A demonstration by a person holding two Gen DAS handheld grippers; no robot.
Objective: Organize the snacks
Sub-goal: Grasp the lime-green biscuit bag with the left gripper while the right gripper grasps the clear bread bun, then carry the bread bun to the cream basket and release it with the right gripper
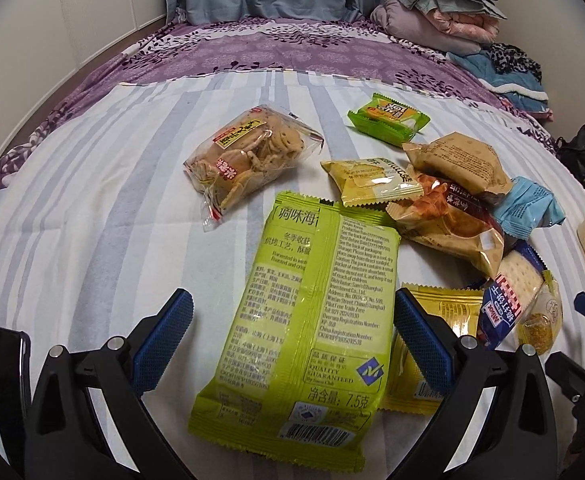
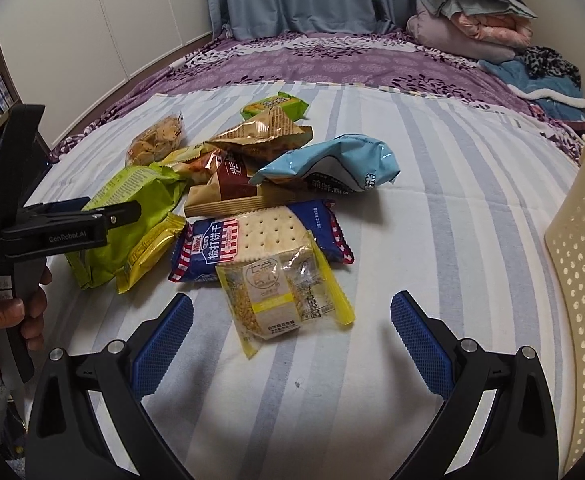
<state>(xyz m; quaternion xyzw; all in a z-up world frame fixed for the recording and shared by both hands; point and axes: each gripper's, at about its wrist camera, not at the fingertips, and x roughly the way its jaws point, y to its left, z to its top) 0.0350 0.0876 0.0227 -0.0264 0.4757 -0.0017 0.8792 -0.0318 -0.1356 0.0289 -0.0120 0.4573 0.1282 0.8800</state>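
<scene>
A heap of snack packets lies on a striped cloth (image 1: 92,220) over the bed. My left gripper (image 1: 292,320) is open and straddles a big lime-green packet (image 1: 312,312); its right pad sits at the packet's edge, over a gold packet (image 1: 440,320). In the right wrist view, a hand holds the left gripper (image 2: 72,224) above the lime-green packet (image 2: 132,208). My right gripper (image 2: 292,320) is open, with a clear yellow-edged packet (image 2: 280,300) lying just ahead between its fingertips. Behind it lie a blue cracker packet (image 2: 260,240) and a light-blue packet (image 2: 332,164).
A cream perforated basket (image 2: 576,280) stands at the right edge of the bed. A clear biscuit bag (image 1: 248,152) and a small green packet (image 1: 388,118) lie apart from the heap. Folded blankets (image 2: 472,20) are stacked at the far right on the purple sheet (image 2: 312,60).
</scene>
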